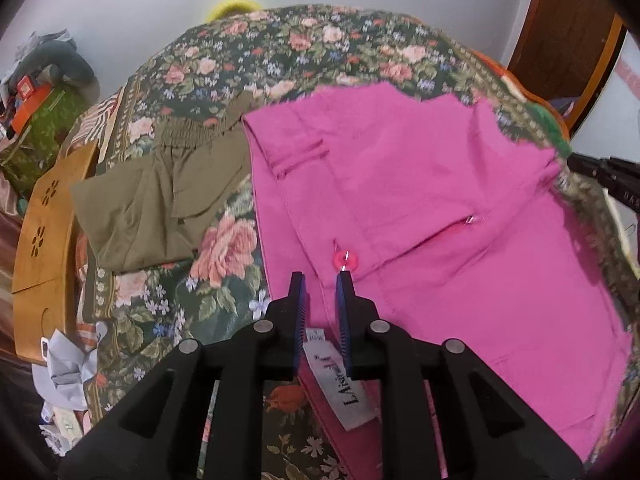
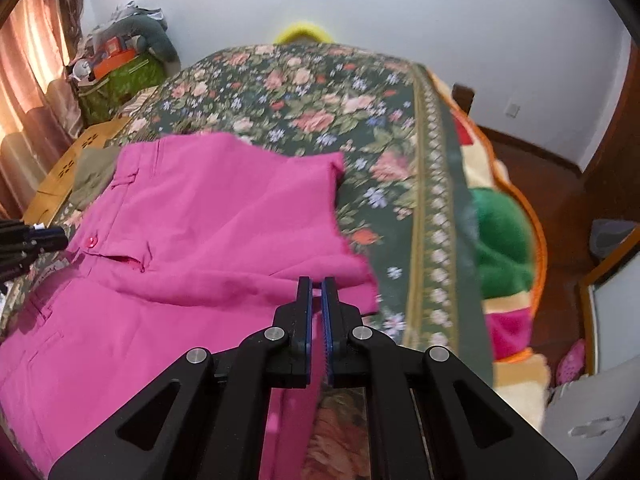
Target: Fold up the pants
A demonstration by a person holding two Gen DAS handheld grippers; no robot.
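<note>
Bright pink pants (image 1: 460, 208) lie spread on a floral bedspread (image 1: 280, 48), waistband toward me, with a pink button (image 1: 345, 261) and a white label (image 1: 344, 384). My left gripper (image 1: 321, 277) sits at the waistband by the button, its jaws narrowly apart with the waistband edge and label between them. In the right wrist view the pink pants (image 2: 200, 220) are partly folded over. My right gripper (image 2: 317, 280) is shut on the pants' right edge. Each gripper's black tip shows in the other view, the right gripper (image 1: 600, 172) and the left gripper (image 2: 36, 240).
Folded olive-green pants (image 1: 160, 196) lie on the bed left of the pink ones. A wooden board (image 1: 48, 232) and cluttered boxes (image 1: 36, 120) stand at the left. A colourful blanket (image 2: 504, 240) hangs off the bed's right side above a wooden floor (image 2: 552, 184).
</note>
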